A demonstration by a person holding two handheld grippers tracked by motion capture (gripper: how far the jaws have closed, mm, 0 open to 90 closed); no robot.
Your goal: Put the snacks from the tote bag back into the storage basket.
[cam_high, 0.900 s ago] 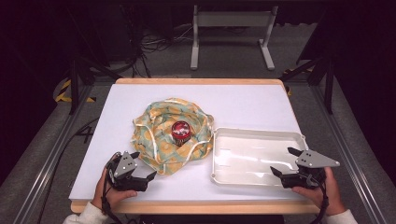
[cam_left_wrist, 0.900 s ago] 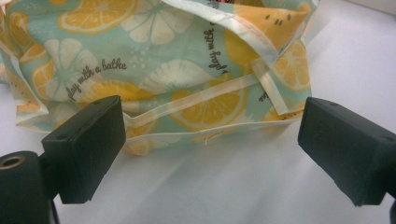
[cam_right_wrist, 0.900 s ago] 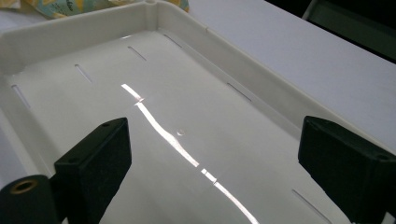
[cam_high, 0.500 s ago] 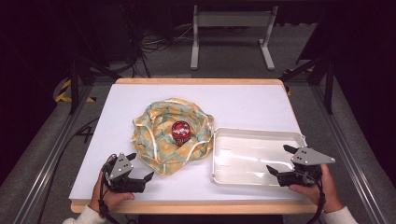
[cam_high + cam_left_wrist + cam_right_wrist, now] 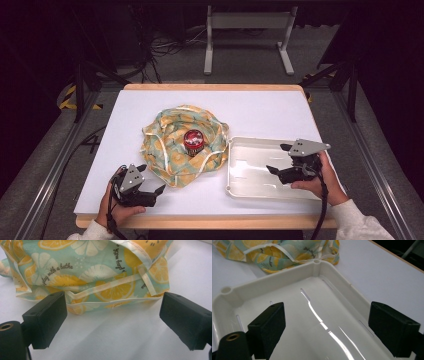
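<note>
A lemon-print cloth [image 5: 170, 150] lies crumpled in the middle of the white table, and a small dark red jar [image 5: 193, 142] stands on it. To its right sits a white plastic tray [image 5: 250, 175]. My left gripper [image 5: 151, 178] is low at the table's front left, open, and points at the cloth's near hem [image 5: 105, 297] without touching it. Over the tray's right half my right gripper [image 5: 277, 158] hovers open. The bare tray floor [image 5: 324, 322] lies between its jaws, and the cloth [image 5: 279, 252] shows past the far rim.
The table's wooden edge [image 5: 210, 87] runs along the back, and white tabletop [image 5: 270, 112] stretches behind the tray. Dark floor with cables and a metal stand [image 5: 245, 30] lies beyond. Metal rails flank both sides of the table.
My right gripper has moved left and away from the person, from the tray's right rim to above its floor. The left gripper has hardly shifted.
</note>
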